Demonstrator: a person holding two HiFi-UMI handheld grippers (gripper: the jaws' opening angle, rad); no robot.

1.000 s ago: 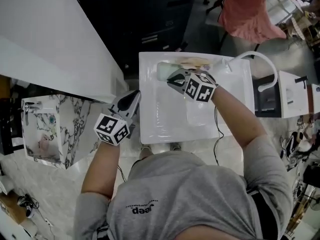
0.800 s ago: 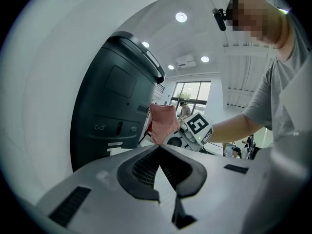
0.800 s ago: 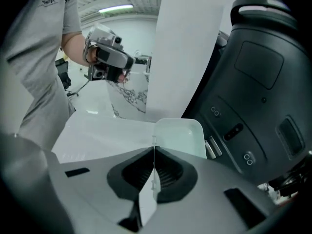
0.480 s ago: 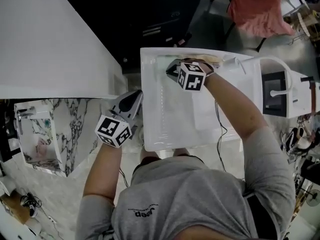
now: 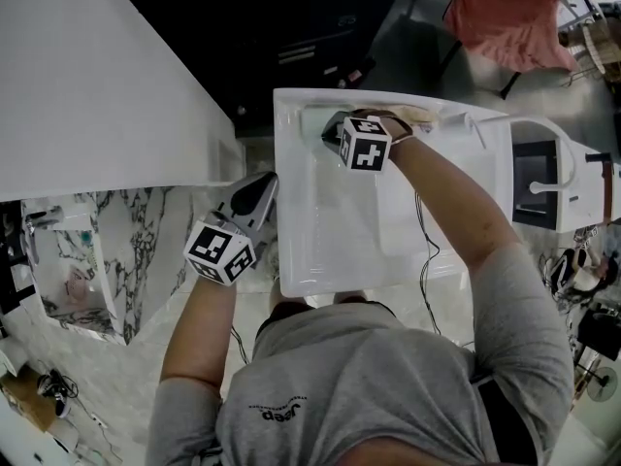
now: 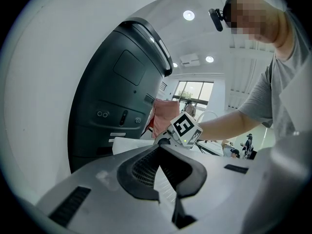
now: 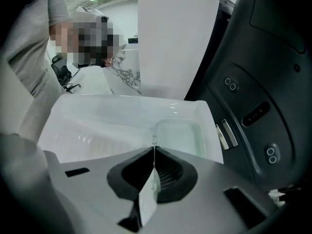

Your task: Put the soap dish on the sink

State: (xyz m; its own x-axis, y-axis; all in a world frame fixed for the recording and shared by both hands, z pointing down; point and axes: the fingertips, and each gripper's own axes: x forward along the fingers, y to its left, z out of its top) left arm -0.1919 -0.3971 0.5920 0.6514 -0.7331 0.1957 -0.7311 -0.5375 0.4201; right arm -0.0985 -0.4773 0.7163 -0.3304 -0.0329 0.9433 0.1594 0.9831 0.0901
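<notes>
The soap dish (image 5: 312, 123), pale green and translucent, sits at the far left corner of the white sink (image 5: 320, 250). My right gripper (image 5: 333, 130) reaches over the basin and is shut on the dish's near wall. In the right gripper view the thin wall runs between the closed jaws of this gripper (image 7: 154, 152), and the dish's tray (image 7: 178, 136) lies just ahead on the sink's rim (image 7: 122, 104). My left gripper (image 5: 258, 191) hangs outside the sink's left edge, shut on nothing. Its closed jaws (image 6: 163, 154) point toward the right gripper's marker cube (image 6: 185, 128).
A curved white faucet (image 5: 546, 150) stands at the sink's right side. Behind the sink is a dark machine housing (image 7: 258, 82). A white panel (image 5: 87, 76) and a marble-patterned counter (image 5: 146, 241) are on the left. A red cloth (image 5: 505, 17) lies at the far right.
My right gripper has moved a little farther toward the sink's far left corner with the dish. The left gripper has stayed where it was.
</notes>
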